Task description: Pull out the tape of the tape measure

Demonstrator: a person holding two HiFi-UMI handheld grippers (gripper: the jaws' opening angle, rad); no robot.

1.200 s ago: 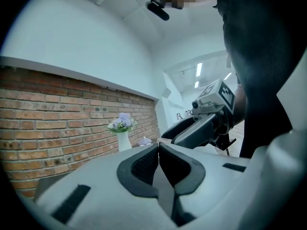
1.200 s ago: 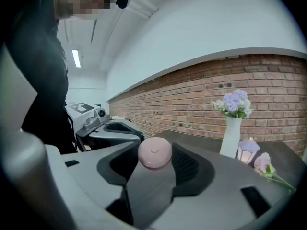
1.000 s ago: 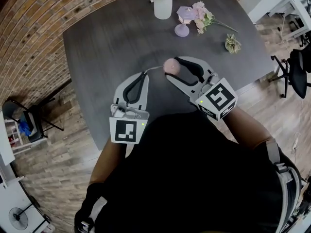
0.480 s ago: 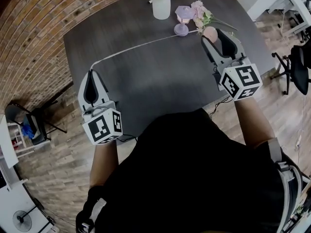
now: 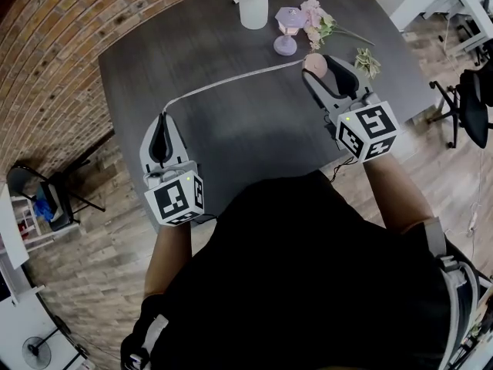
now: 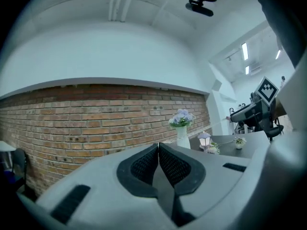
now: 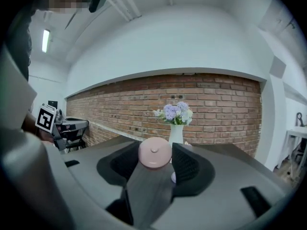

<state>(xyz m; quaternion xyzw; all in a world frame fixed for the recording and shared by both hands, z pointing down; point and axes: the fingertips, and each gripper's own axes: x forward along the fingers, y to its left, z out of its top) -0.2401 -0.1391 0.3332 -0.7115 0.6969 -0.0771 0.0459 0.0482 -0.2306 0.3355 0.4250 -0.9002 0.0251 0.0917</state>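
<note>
The tape (image 5: 231,79) is drawn out in a long thin line across the bench (image 5: 231,149), from the round pink case (image 5: 314,62) at the right to its free end at the left. The case is gripped between the jaws of the right gripper (image 5: 322,68), which stand wide around it and press on its sides. The end of the tape is pinched in the left gripper (image 5: 162,116), whose jaws are closed together on it. The two grippers are held well apart, and the vase (image 5: 253,8) at the far edge is not touched. The pulling step is judged to be in hand and probably well advanced, since much tape is already out. For the next move, both grips should be kept firm and any more pulling made along the line of the tape, so that it is not bent and does not slip out.
</note>
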